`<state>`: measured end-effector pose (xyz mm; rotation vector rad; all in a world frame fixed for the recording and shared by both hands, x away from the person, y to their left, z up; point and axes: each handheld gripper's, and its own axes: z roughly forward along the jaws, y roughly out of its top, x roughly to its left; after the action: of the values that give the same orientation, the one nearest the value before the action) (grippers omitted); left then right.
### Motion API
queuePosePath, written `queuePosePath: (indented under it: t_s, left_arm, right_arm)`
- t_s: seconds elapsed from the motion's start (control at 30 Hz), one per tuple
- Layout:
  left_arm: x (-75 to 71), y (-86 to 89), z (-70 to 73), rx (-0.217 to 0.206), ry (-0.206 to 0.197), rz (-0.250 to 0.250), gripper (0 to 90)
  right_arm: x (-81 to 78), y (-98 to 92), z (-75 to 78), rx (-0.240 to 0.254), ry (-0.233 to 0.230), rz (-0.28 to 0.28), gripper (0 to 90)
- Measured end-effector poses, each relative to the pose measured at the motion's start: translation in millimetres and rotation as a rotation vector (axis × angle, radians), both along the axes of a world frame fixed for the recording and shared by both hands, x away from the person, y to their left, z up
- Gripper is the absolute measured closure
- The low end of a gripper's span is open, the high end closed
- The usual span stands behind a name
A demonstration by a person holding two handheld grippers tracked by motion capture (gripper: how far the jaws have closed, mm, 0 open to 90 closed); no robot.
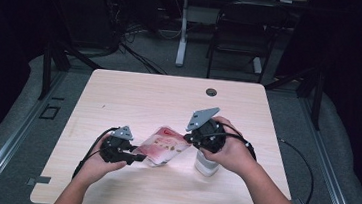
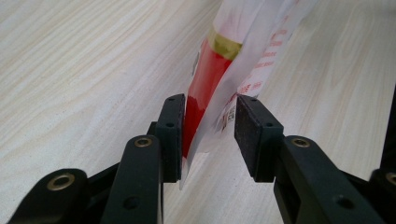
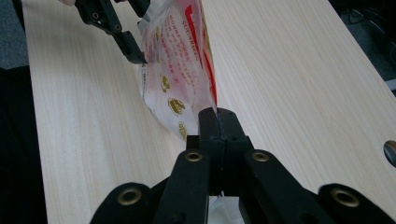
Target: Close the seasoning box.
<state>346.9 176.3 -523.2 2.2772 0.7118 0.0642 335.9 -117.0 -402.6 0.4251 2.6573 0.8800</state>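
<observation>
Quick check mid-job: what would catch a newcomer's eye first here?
The red and white pouch, held up over the middle of the wooden table between both hands. The right tool is shut on one edge; the left tool straddles the opposite edge with a gap at one pad. A white container stands under the right hand.

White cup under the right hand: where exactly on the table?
In the high view, the small white plastic cup stands on the light wooden table right of centre, near the front edge, beside the red-and-white printed plastic pouch.
</observation>
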Motion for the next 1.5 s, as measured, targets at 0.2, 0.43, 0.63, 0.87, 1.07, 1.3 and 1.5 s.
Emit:
queuePosePath:
  t_s: [0.2,0.43,0.63,0.87,1.07,1.3,1.5]
  left_arm:
    - [-0.2,-0.3,-1.5,-0.005,-0.005,0.013,63.3]
    - [-0.7,6.1,2.4,-0.03,-0.023,0.02,56.6]
    - [-3.2,11.4,10.8,-0.038,-0.048,0.029,56.9]
    - [-7.2,10.1,20.3,-0.039,-0.076,0.012,58.6]
    - [-7.7,13.5,23.0,-0.042,-0.073,0.007,57.3]
    - [-10.3,15.7,28.4,-0.057,-0.087,0.005,55.4]
    - [-13.8,21.3,33.1,-0.066,-0.094,0.012,54.5]
  right_arm:
    - [1.1,1.1,-2.1,0.002,-0.001,-0.006,90.0]
    - [-0.5,4.1,-1.4,-0.015,-0.011,0.013,90.0]
    - [-1.3,6.2,2.1,-0.029,-0.024,0.024,90.0]
    - [-1.5,11.6,3.4,-0.017,-0.022,0.032,89.6]
    - [-0.4,19.7,5.0,0.029,-0.003,0.046,88.2]
    - [-0.3,31.3,5.4,0.058,0.003,0.062,85.5]
    - [0.2,44.2,5.8,0.079,0.012,0.077,81.2]
